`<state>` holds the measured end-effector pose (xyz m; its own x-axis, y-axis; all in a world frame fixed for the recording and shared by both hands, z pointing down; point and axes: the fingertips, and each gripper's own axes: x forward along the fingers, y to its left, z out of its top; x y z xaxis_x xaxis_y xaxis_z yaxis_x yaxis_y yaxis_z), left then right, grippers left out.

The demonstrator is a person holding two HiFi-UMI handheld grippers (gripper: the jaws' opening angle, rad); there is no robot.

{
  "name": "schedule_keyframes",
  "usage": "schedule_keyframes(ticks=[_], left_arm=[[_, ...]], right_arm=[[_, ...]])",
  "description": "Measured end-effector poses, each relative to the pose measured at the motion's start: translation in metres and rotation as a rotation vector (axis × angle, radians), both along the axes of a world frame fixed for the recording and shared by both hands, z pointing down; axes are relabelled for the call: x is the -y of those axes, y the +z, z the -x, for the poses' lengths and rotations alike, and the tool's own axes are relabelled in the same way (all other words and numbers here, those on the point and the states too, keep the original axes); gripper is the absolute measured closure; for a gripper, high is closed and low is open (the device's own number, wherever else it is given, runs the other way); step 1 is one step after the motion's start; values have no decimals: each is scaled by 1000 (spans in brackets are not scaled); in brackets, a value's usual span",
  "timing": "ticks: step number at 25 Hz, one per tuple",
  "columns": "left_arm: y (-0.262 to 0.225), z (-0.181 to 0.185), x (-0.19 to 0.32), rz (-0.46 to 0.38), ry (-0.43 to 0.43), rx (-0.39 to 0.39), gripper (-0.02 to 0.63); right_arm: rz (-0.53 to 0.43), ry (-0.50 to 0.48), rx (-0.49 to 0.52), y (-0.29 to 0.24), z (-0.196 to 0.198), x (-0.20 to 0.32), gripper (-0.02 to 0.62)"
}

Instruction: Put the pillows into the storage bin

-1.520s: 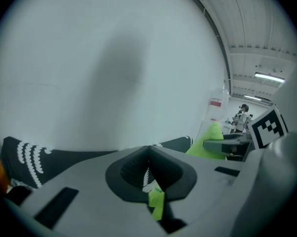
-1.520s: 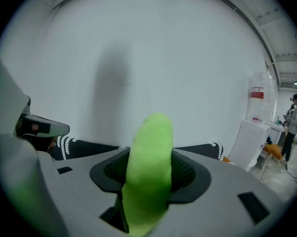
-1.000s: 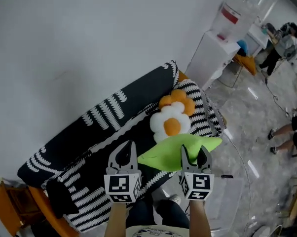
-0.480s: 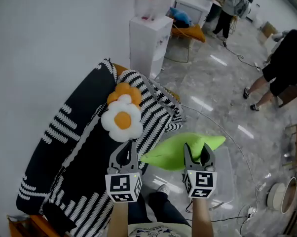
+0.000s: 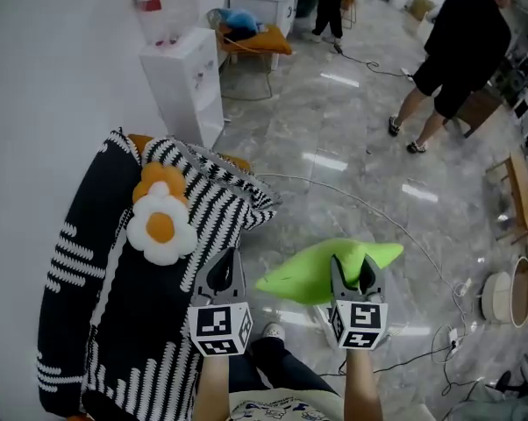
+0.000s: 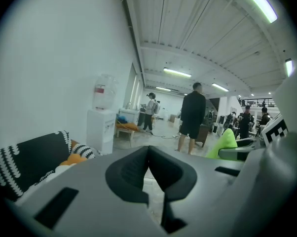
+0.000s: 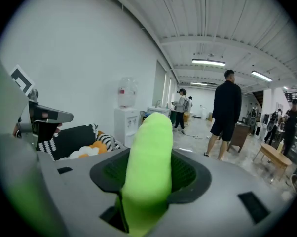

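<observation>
My right gripper (image 5: 353, 273) is shut on a lime-green pillow (image 5: 315, 270) and holds it in the air over the marble floor; in the right gripper view the green pillow (image 7: 148, 152) fills the gap between the jaws. To its left my left gripper (image 5: 222, 274) is shut with nothing in it, its fingertips (image 6: 149, 149) meeting. A white flower pillow with an orange centre (image 5: 161, 228) lies on the striped sofa (image 5: 89, 270), an orange flower pillow (image 5: 160, 179) just behind it. I cannot make out the storage bin.
A white water dispenser (image 5: 181, 70) stands by the wall past the sofa's end. A person in black (image 5: 453, 38) stands far right, another person at the back. A round basket (image 5: 508, 295) and cables lie on the floor at right.
The view has swung right, away from the sofa, which now sits at the left. Both grippers with the green pillow have moved off the sofa to above the floor.
</observation>
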<state>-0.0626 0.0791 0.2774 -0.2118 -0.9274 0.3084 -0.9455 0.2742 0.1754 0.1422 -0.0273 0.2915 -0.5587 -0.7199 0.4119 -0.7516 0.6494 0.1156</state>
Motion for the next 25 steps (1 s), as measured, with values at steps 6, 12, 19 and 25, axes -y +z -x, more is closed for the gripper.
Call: schedule_keyframes(ticks=[6, 12, 19, 25], left_arm=[[0, -54, 62, 11, 122, 11, 592], [12, -86, 119, 44, 217, 10, 592], [44, -109, 191, 109, 334, 15, 592], [72, -129, 256, 175, 436, 9, 592]], right_arm=[[27, 141, -1, 10, -75, 35, 360], [48, 226, -40, 31, -123, 72, 359], [80, 271, -74, 68, -151, 123, 359], [127, 259, -89, 104, -167, 171, 359]])
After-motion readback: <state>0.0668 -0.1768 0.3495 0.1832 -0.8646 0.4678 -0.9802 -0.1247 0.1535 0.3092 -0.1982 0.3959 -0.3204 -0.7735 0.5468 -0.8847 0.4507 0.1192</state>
